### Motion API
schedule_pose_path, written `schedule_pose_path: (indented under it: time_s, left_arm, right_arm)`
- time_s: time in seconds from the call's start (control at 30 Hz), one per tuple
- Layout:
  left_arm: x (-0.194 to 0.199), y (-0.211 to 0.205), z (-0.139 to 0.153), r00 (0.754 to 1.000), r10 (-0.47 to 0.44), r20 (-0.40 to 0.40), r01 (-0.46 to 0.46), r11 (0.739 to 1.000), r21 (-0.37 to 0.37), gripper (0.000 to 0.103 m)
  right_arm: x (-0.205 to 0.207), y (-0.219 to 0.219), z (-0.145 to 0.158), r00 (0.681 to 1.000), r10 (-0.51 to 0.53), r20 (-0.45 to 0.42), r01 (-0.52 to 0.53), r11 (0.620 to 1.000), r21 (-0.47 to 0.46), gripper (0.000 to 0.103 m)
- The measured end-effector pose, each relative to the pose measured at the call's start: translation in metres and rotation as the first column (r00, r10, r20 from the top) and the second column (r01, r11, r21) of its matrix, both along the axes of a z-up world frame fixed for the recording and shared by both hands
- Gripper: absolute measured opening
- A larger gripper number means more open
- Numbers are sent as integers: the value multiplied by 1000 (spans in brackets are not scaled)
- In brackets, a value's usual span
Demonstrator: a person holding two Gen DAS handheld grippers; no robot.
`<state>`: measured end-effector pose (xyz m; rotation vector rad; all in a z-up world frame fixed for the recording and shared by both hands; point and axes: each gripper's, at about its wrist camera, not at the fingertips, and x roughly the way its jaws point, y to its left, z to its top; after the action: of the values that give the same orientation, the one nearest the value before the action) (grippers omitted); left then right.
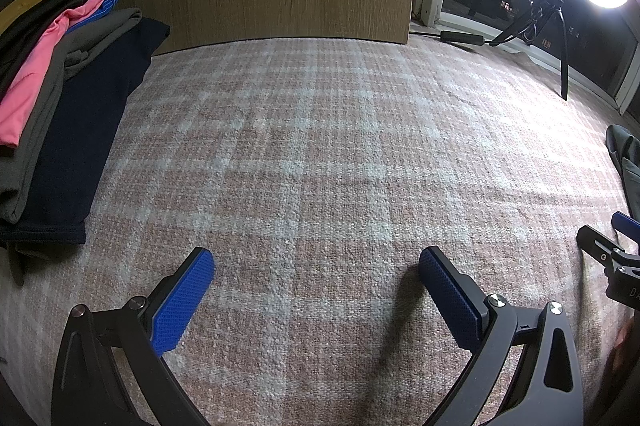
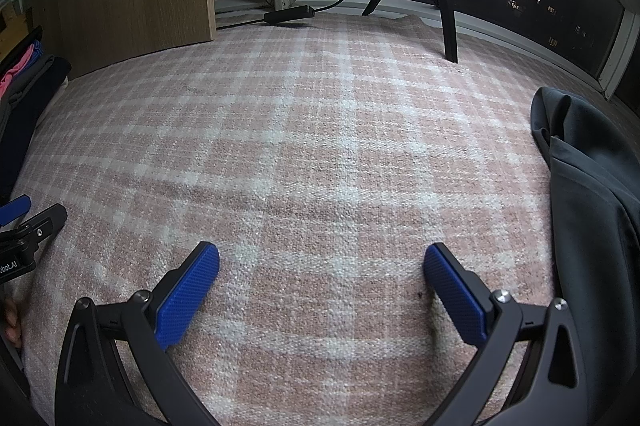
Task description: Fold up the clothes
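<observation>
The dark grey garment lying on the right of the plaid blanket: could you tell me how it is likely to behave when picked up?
The dark grey garment lies in soft folds, so it will probably droop and sag. It looks thin, likely light. One pinch may lift only a layer.

Four folded garments [image 1: 60, 98], one unfolded [image 2: 592, 194]

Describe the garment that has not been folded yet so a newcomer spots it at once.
Start at the plaid blanket and go to its right edge, beside the right tongs. The dark grey garment lies there crumpled and alone, unlike the folded stack with a pink piece at the far left.
</observation>
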<state>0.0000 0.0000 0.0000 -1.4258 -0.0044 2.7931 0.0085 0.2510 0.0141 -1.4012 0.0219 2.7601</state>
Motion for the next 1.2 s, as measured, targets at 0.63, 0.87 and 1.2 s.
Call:
schedule_pose_path:
  time_s: [0.63, 0.87, 1.2]
  left_arm:
    - [-2, 3, -3, 1000, 8, 0, -8, 1000, -1, 103]
    - [1, 0, -3, 1000, 9, 0, -9, 1000, 0, 103]
    - [0, -5, 8, 999, 0, 32, -1, 1000, 7, 102]
  right_arm:
    - [0, 0, 1, 1000, -3, 3, 3, 1000, 2, 103]
    - [-4, 0, -1, 1000, -7, 13, 7, 1000, -1, 103]
    - [8, 3, 23, 997, -72, 2, 72, 996, -43, 103]
